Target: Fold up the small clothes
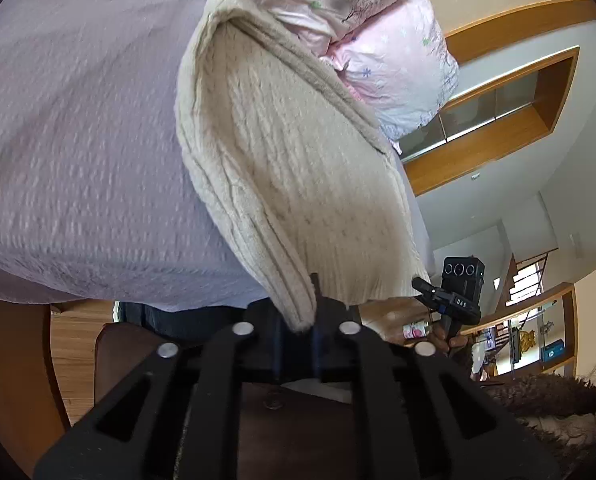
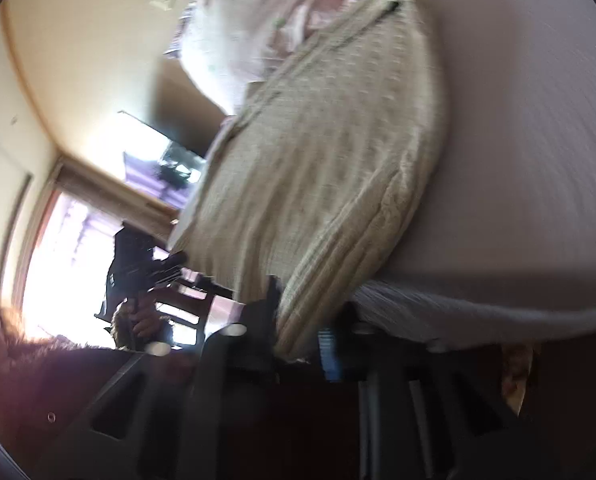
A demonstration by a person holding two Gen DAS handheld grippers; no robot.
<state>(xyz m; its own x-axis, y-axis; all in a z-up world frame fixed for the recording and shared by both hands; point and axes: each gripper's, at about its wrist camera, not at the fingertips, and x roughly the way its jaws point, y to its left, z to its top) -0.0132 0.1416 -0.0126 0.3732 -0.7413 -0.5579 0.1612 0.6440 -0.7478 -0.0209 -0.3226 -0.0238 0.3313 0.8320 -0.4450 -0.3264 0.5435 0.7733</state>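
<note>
A cream ribbed knit garment (image 1: 281, 152) lies on a lavender bed sheet (image 1: 77, 140), folded over on itself. My left gripper (image 1: 304, 320) is shut on its near hem at the bed's edge. In the left wrist view the right gripper (image 1: 422, 284) shows at the hem's other corner, held by a hand. In the blurred right wrist view my right gripper (image 2: 293, 340) is shut on the thick folded hem of the same garment (image 2: 318, 152). The left gripper (image 2: 173, 260) shows there at the far corner.
A pink floral pillow (image 1: 390, 52) lies at the far end of the garment. The sheet (image 2: 530, 140) spreads beside it. A wooden bed frame (image 1: 13, 364) sits below the mattress. Wooden shelves (image 1: 498, 120) and a bright window (image 2: 57, 264) are behind.
</note>
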